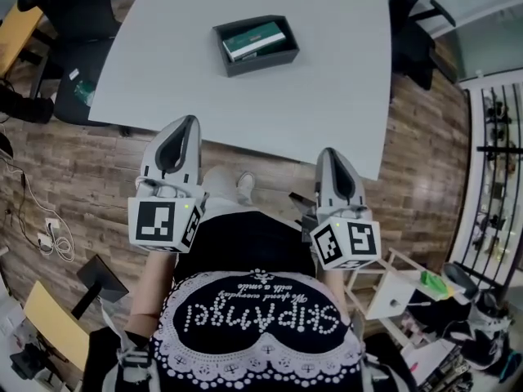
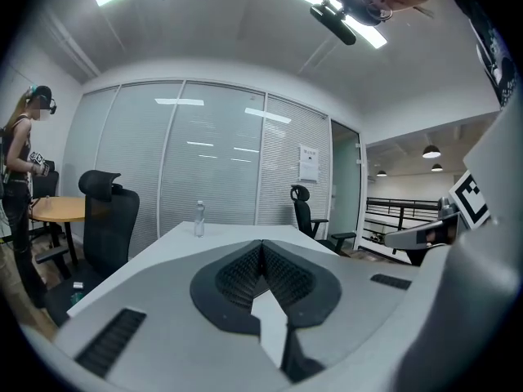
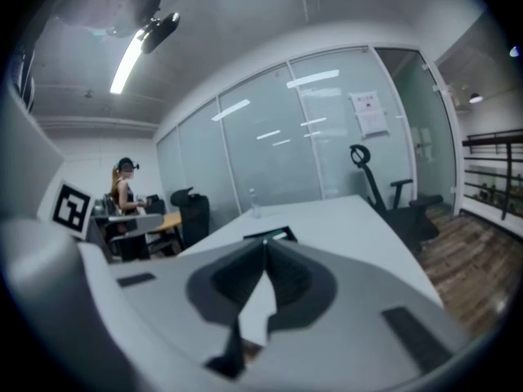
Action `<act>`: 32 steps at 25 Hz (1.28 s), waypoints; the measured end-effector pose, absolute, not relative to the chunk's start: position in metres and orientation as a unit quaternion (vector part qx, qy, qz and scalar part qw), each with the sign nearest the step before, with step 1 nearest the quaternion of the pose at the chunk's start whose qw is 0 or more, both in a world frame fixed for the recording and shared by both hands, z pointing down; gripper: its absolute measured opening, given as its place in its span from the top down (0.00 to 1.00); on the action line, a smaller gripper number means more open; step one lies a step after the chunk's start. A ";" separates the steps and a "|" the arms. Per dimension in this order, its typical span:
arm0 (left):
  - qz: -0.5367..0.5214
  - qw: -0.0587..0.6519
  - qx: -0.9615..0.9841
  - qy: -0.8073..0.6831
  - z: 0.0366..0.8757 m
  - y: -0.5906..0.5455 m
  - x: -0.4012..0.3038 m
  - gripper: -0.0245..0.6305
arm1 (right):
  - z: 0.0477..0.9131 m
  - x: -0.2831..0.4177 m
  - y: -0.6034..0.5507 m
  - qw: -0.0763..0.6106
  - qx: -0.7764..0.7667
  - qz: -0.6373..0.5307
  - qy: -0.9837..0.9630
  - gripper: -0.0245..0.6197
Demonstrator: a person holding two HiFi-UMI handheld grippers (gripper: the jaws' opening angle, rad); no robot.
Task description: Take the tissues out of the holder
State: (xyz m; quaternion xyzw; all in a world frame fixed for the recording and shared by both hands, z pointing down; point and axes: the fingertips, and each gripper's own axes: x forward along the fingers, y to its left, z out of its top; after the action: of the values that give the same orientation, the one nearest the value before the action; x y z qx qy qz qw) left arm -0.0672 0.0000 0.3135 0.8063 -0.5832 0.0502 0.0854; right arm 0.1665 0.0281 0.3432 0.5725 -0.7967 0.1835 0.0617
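Observation:
A dark rectangular holder (image 1: 282,55) stands on the white table (image 1: 343,96), with a green and white tissue pack (image 1: 253,39) lying inside it. Both grippers hover short of the table's near edge, above the wooden floor. My left gripper (image 1: 189,122) points at the table, jaws closed tip to tip (image 2: 261,243) with nothing between them. My right gripper (image 1: 328,153) is likewise shut and empty (image 3: 264,241). In the right gripper view the holder (image 3: 274,235) shows just past the jaw tips, some way off.
A clear water bottle (image 2: 198,219) stands at the table's far end. Black office chairs (image 1: 78,23) (image 1: 413,31) flank the table. A person (image 2: 20,162) stands by a round wooden table at the left. A white shelf unit (image 1: 392,288) sits at my right.

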 end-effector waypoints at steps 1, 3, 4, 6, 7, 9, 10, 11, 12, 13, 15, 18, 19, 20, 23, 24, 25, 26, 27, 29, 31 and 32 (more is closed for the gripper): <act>0.051 0.086 0.805 -0.584 0.314 -0.001 -0.067 0.93 | 0.344 0.167 0.026 0.061 0.572 0.184 -0.797 0.91; 0.054 0.087 0.804 -0.586 0.316 -0.002 -0.067 0.93 | 0.344 0.166 0.023 0.060 0.569 0.186 -0.798 0.91; 0.056 0.088 0.803 -0.587 0.317 -0.004 -0.068 0.93 | 0.345 0.165 0.021 0.061 0.568 0.187 -0.799 0.91; 0.056 0.090 0.802 -0.588 0.318 -0.006 -0.070 0.93 | 0.347 0.162 0.020 0.063 0.565 0.189 -0.800 0.91; 0.056 0.090 0.802 -0.588 0.319 -0.007 -0.071 0.93 | 0.348 0.161 0.019 0.064 0.564 0.190 -0.801 0.91; 0.055 0.093 0.803 -0.586 0.321 -0.011 -0.073 0.93 | 0.350 0.158 0.016 0.067 0.564 0.191 -0.800 0.91; 0.054 0.094 0.804 -0.584 0.322 -0.014 -0.073 0.93 | 0.351 0.157 0.014 0.068 0.565 0.192 -0.799 0.91; 0.054 0.095 0.805 -0.583 0.323 -0.017 -0.073 0.93 | 0.351 0.156 0.011 0.069 0.566 0.192 -0.798 0.91; 0.054 0.097 0.806 -0.581 0.323 -0.021 -0.074 0.93 | 0.351 0.156 0.008 0.069 0.568 0.193 -0.797 0.91; 0.054 0.099 0.807 -0.579 0.324 -0.026 -0.074 0.93 | 0.350 0.155 0.004 0.069 0.570 0.193 -0.796 0.91; 0.055 0.103 0.809 -0.575 0.326 -0.037 -0.077 0.93 | 0.350 0.152 -0.006 0.070 0.574 0.194 -0.793 0.91; 0.054 0.103 0.814 -0.569 0.324 -0.060 -0.082 0.93 | 0.347 0.146 -0.025 0.069 0.578 0.195 -0.789 0.91; 0.053 0.103 0.815 -0.568 0.322 -0.069 -0.084 0.93 | 0.346 0.143 -0.033 0.068 0.580 0.195 -0.788 0.91; 0.053 0.102 0.817 -0.565 0.320 -0.077 -0.086 0.93 | 0.344 0.141 -0.040 0.068 0.581 0.195 -0.787 0.91; 0.052 0.100 0.823 -0.557 0.315 -0.099 -0.091 0.93 | 0.339 0.133 -0.061 0.065 0.586 0.192 -0.784 0.91; 0.053 0.099 0.825 -0.554 0.314 -0.107 -0.093 0.93 | 0.338 0.130 -0.067 0.064 0.588 0.191 -0.783 0.91; 0.053 0.100 0.827 -0.551 0.314 -0.114 -0.095 0.93 | 0.337 0.127 -0.073 0.064 0.590 0.191 -0.782 0.91; 0.054 0.101 0.829 -0.548 0.315 -0.120 -0.097 0.93 | 0.337 0.124 -0.079 0.063 0.592 0.191 -0.780 0.91; 0.055 0.102 0.830 -0.545 0.316 -0.127 -0.099 0.93 | 0.337 0.122 -0.084 0.063 0.594 0.191 -0.779 0.91; 0.057 0.106 0.834 -0.539 0.319 -0.138 -0.101 0.93 | 0.340 0.119 -0.093 0.065 0.600 0.195 -0.774 0.91; 0.059 0.109 0.838 -0.532 0.321 -0.148 -0.102 0.93 | 0.343 0.117 -0.100 0.069 0.604 0.199 -0.768 0.91; 0.060 0.111 0.840 -0.528 0.323 -0.152 -0.103 0.93 | 0.345 0.116 -0.103 0.072 0.606 0.201 -0.766 0.91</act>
State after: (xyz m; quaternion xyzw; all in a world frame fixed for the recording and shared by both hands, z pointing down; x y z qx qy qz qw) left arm -0.1028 -0.1524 0.3230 0.8395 -0.5284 0.0596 0.1115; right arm 0.1159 -0.1028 0.3452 0.6062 -0.7661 0.2011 0.0720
